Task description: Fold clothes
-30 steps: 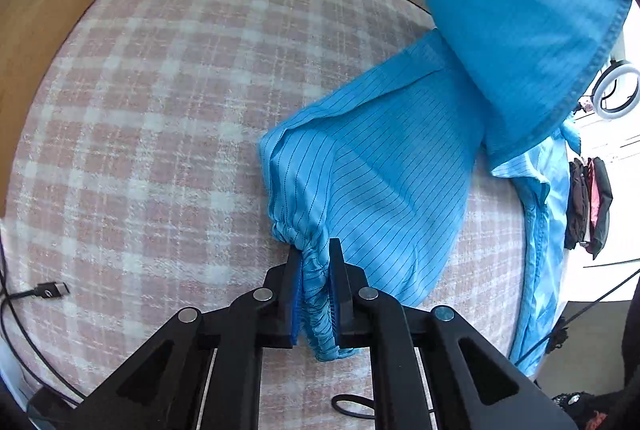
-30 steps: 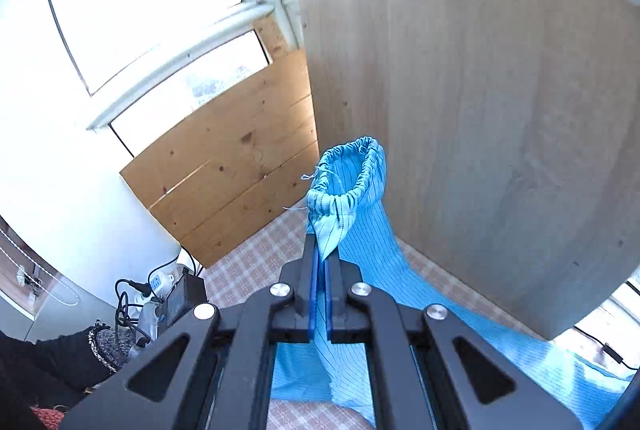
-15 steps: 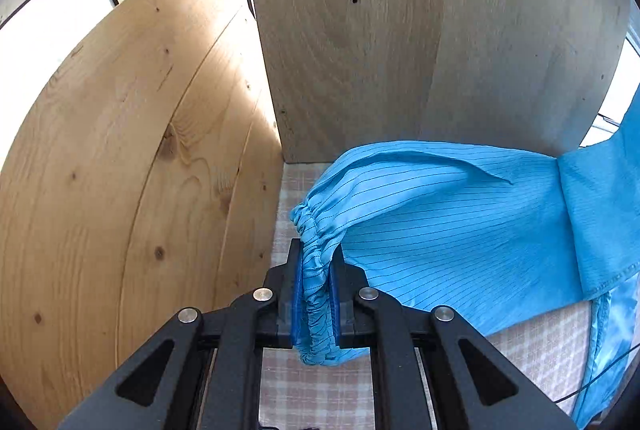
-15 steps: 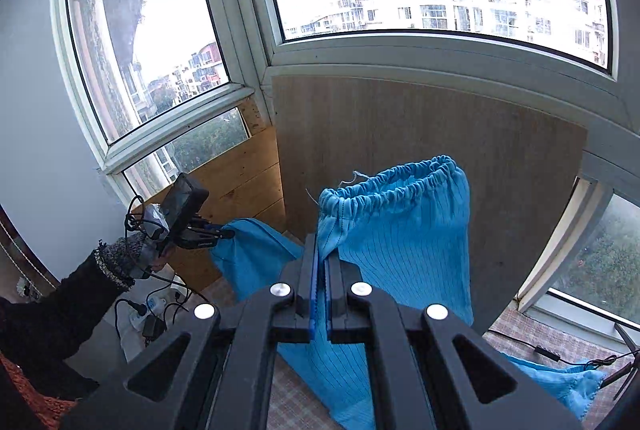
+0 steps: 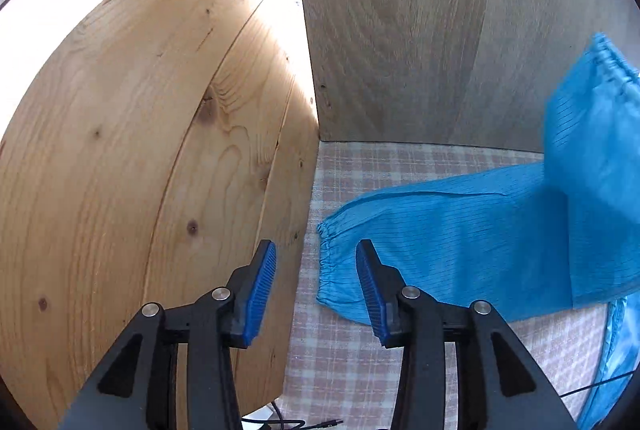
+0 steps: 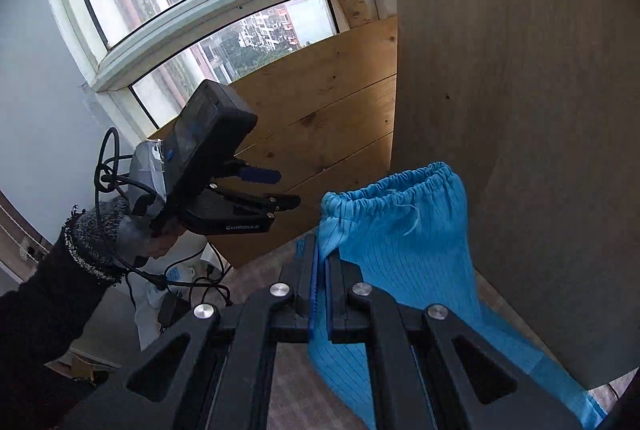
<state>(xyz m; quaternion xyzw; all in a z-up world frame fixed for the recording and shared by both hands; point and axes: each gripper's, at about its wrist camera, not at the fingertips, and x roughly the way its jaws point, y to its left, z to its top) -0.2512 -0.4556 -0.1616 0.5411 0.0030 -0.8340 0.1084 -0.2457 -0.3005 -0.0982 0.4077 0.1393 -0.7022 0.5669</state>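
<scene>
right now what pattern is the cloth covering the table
A pink and white check on the tablecloth; the left wrist view shows it best.

Pine panel (image 5: 140,150) close on left, grey board (image 5: 420,50) ahead; checked tabletop (image 5: 360,370) bare below claw.

The garment (image 5: 472,242) is thin blue cloth with fine dark pinstripes and a slight sheen, lying on a matt checked tablecloth (image 5: 360,370) between knotty bare pine boards (image 5: 140,150) and a smooth greyish wood-grain panel (image 5: 420,30).
</scene>
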